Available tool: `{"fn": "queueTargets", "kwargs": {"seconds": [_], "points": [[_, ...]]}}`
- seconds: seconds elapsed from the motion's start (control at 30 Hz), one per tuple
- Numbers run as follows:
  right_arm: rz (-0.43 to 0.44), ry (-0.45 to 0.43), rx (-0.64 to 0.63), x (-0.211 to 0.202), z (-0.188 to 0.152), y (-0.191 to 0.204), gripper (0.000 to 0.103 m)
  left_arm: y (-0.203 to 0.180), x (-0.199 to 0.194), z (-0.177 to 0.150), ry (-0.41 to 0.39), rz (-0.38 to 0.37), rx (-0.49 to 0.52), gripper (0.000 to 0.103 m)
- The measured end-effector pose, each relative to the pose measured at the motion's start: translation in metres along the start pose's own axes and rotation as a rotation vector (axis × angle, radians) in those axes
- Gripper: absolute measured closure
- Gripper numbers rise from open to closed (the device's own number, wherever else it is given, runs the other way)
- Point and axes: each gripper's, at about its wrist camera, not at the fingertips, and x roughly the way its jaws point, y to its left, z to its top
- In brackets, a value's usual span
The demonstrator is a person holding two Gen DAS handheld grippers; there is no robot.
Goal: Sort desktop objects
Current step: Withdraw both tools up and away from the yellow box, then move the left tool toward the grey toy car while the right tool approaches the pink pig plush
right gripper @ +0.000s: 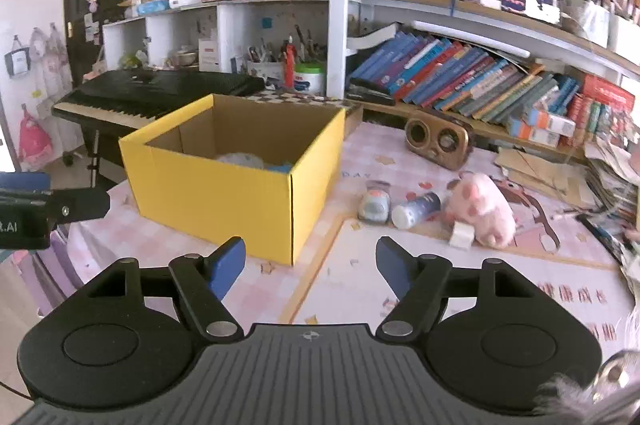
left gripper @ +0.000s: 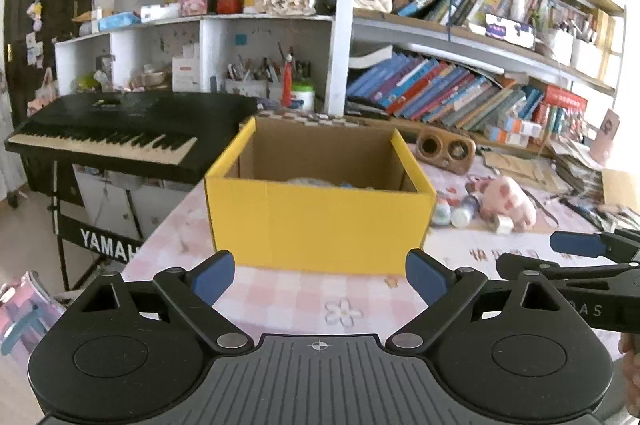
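Sorting scene, two wrist views. One yellow box (right gripper: pixel 224 193), open-topped, stands on the worktop (right gripper: pixel 360 281) left of centre; at least two things lie inside it, a grey rounded one and a blue one, both mostly hidden. Four loose things remain in a cluster to the right of the box: one pink plush toy (right gripper: pixel 482 207), judged soft and light, best pinched across its narrower body; one small bottle (right gripper: pixel 416 210) lying on its side, likely smooth and prone to roll, best gripped across its barrel; one small grey-capped container (right gripper: pixel 374 206), just beside the bottle; one small white block (right gripper: pixel 461 235) touching the plush, stiff and light. One wooden two-holed case (right gripper: pixel 438 142) stands farther back. Left tongs (left gripper: pixel 320 275) and right tongs (right gripper: pixel 310 265) both stand apart, holding nothing, near the box's front.
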Motion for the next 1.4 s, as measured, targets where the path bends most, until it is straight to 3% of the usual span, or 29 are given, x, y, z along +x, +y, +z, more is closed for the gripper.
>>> {"fn": "queueTargets", "kwargs": {"seconds": [0.23,0.6,0.9,1.4], "points": [[-0.006,0.032,0.023,-0.014,-0.019,0.01,0.029,-0.014,-0.017,-0.021,0.006,0.011,0.007,0.008],[-0.009,0.068,-0.002,-0.026,-0.032,0.018,0.024,-0.022,-0.021,-0.033,0.049,-0.03,0.008,0.008],[-0.072,0.102,0.04,-0.033,-0.043,0.001,0.024,-0.037,-0.016,-0.035,0.062,-0.068,0.016,0.008],[-0.193,0.122,0.156,-0.046,-0.055,-0.051,0.022,-0.089,0.008,-0.025,0.086,-0.204,0.108,0.008]]}}
